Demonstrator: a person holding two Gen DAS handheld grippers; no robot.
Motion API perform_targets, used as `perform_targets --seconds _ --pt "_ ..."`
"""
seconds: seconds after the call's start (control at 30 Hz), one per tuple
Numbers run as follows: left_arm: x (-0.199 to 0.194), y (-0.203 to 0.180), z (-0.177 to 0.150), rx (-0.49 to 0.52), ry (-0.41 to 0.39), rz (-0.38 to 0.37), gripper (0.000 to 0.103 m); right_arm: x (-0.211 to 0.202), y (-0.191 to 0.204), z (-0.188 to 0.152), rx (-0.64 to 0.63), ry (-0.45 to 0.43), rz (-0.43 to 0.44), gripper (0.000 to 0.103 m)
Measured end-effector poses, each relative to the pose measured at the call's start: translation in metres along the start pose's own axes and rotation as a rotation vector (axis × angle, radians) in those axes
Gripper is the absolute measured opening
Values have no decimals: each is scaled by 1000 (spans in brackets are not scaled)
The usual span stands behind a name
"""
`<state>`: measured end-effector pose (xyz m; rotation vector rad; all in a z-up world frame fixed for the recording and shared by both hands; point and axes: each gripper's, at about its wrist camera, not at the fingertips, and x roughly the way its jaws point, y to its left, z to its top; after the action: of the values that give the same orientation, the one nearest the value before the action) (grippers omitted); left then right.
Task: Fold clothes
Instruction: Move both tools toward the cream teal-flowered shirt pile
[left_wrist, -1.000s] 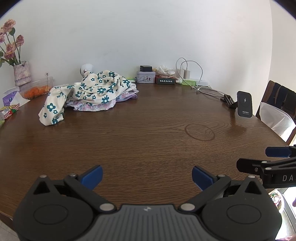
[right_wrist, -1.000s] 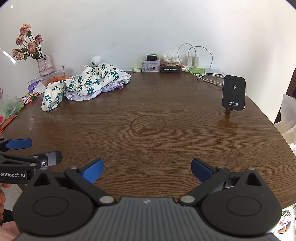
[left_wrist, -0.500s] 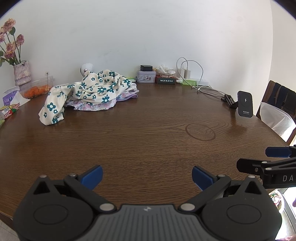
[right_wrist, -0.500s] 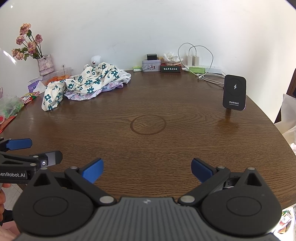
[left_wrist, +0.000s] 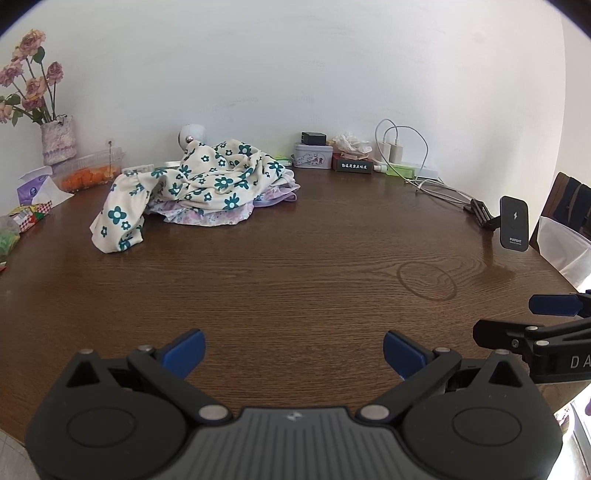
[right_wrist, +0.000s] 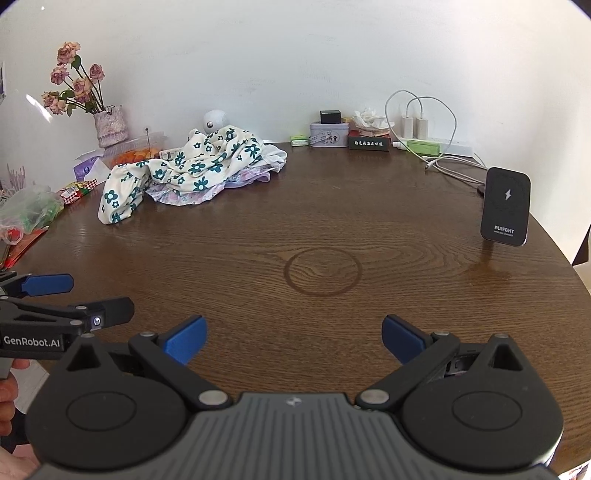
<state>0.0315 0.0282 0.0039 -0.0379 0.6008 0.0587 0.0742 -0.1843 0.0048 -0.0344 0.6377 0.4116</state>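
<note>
Both the left gripper (left_wrist: 291, 350) and right gripper (right_wrist: 291, 338) hover with jaws spread apart over the bare table (left_wrist: 295, 266), far from the floral clothes (left_wrist: 199, 184).

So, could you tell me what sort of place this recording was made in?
Most likely a home dining room: a round wooden table against a white wall holds a vase of dried roses, a heap of unfolded clothes and phone chargers.
</note>
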Motion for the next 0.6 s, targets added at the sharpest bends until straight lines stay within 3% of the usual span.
perform_targets --seconds 0.6 --pt "41 25 44 -53 9 65 103 50 12 58 -119 -3 70 103"
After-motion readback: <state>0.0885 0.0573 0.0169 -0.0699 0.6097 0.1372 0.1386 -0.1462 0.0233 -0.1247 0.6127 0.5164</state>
